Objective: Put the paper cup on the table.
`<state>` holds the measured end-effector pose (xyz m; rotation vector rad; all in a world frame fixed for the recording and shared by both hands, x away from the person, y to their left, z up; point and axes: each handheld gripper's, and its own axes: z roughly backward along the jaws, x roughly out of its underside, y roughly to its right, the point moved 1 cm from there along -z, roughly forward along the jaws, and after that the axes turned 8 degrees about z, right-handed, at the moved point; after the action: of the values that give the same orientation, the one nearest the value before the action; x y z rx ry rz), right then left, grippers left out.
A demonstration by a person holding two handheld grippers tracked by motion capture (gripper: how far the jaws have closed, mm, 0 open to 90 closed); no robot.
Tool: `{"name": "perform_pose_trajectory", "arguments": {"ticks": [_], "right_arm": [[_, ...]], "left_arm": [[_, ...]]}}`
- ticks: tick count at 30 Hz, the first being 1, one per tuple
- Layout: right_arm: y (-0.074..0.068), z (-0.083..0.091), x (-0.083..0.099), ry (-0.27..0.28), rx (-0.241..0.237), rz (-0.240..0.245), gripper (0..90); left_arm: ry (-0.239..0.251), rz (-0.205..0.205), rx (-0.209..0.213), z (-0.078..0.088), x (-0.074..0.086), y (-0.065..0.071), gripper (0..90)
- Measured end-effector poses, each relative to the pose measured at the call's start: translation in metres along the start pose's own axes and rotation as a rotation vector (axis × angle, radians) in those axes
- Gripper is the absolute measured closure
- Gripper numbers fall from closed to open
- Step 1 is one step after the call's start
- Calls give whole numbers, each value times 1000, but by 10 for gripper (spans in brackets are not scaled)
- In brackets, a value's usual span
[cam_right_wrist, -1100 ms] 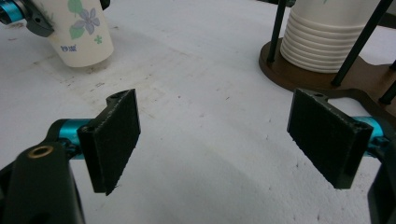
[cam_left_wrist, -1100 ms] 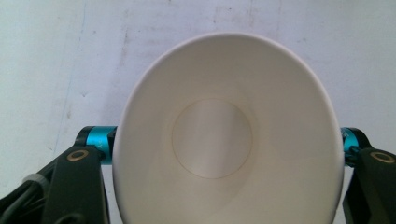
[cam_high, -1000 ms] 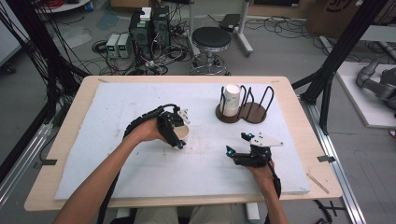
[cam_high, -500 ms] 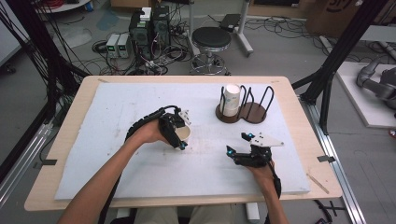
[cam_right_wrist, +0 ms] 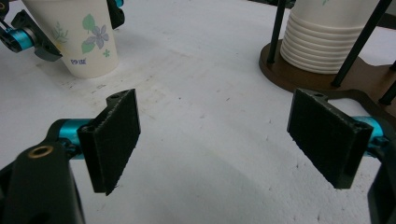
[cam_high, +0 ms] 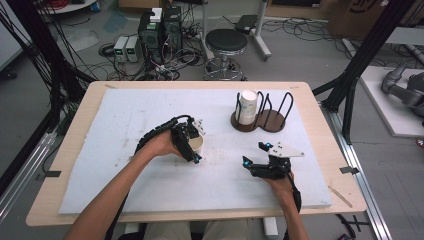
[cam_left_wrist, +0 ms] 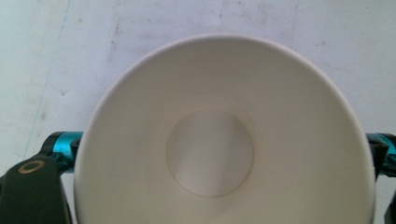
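My left gripper [cam_high: 192,145] has just been opening, with the single paper cup [cam_high: 196,144] between its jaws; in the right gripper view the cup [cam_right_wrist: 84,35] stands upright on the white worktop [cam_high: 150,115], and the left gripper's jaws sit at either flank, whether clear of the wall or brushing it I cannot tell. I read this as the release step: cup set down, grip coming off. Next move, as I judge it, is to lift that gripper straight up and off without nudging the rim, since an empty paper cup tips easily. My right gripper [cam_high: 264,159] rests well apart to the cup's right, jaws wide, nothing between them. Beyond it and farther from me sits the brown holder [cam_high: 272,121] with black wire loops, carrying the cup stack [cam_high: 246,106]. The left gripper view looks straight down into the cup [cam_left_wrist: 210,154]: empty, clean bottom disc. The right gripper view gives what that one cannot, the flower print on the cup's side and the layered rims of the stack [cam_right_wrist: 317,39]. The high view lays out the spacing between all three.
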<state>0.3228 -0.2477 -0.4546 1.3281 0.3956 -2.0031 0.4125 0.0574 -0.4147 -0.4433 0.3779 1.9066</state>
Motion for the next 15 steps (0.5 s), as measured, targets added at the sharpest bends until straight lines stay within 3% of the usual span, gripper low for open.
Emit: {"name": "perform_pose_trajectory", "arguments": {"ticks": [6, 15], "right_arm": [[0, 0, 0, 1, -2, -2, 176], [0, 0, 0, -4, -5, -5, 176]], "left_arm": [[4, 16, -3, 5, 4, -2, 136], [42, 51, -8, 11, 24, -5, 136]]}}
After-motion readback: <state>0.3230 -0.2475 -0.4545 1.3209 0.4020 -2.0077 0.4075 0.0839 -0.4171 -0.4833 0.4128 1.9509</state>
